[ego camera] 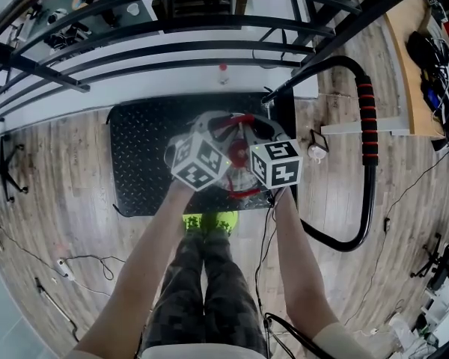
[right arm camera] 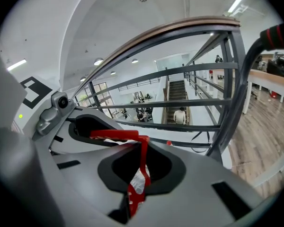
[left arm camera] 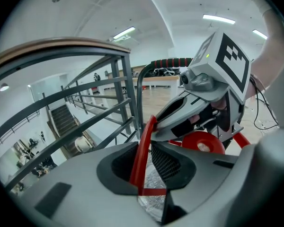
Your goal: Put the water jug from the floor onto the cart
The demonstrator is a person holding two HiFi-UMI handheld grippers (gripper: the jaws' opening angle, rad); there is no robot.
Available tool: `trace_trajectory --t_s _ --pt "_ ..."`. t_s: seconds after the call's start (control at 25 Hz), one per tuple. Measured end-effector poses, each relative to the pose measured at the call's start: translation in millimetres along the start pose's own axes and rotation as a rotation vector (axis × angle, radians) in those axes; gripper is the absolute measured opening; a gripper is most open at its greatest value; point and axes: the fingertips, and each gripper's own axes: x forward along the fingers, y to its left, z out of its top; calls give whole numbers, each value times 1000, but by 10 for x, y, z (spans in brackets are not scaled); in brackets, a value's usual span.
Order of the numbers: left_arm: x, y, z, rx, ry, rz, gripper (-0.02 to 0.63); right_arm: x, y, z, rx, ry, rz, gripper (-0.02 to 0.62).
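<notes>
You stand at the near edge of the black, diamond-patterned metal cart platform (ego camera: 146, 148), which lies on the wooden plank floor (ego camera: 52, 193) in front of a dark metal railing (ego camera: 172, 28). The clear plastic water jug (ego camera: 248, 132) with the red round cap (left arm camera: 203, 143) is on the right half of this platform, close to the right edge where the black tube push bar with the red ribbed grip (ego camera: 368, 122) goes up. The two grippers cover its bottom, so you cannot see how it sits there. Your two grippers are side by side above the jug, both pointing down at an angle. Your right gripper (right arm camera: 141, 174) is clenched on the thin red plastic handle (right arm camera: 143, 160) of the jug; the strap is pinched between its jaws. Your left gripper (left arm camera: 146, 169) has the same handle between its jaws, but they stand a little apart: the strap lies against one jaw only, and the clear body shows through the gap.
</notes>
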Motion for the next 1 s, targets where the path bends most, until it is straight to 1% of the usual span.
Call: trace_trajectory --t_s 0.12,0.24,0.28,0.32,0.36,0.52,0.68,0.8,0.88,1.0 --pt "-62 -9 -25 1 0 9 66 -26 16 -6 -20 -4 -21 20" --pt "-99 12 -58 -2 8 23 89 -53 28 -4 -12 -5 -25 31" --pt "-118 19 -62 -3 11 29 94 -69 29 -8 -6 -3 -27 64" --pt "-142 28 -58 -2 12 35 101 -90 28 -8 -1 -1 -31 119" --pt "-168 38 -47 -1 11 41 104 -115 28 -3 0 0 -35 150" --pt "-303 54 33 19 4 56 107 -241 70 30 -17 -6 -54 152" --pt "-528 60 184 30 -11 65 107 -469 136 160 -9 -38 -87 152" --pt "-800 8 396 49 -32 73 106 -740 250 324 -3 -65 -102 150" --pt "-1021 -97 556 72 -44 77 106 -980 383 434 -4 -81 -105 150" --pt "-1363 -244 812 87 -75 74 104 -1321 624 632 -3 -106 -95 141"
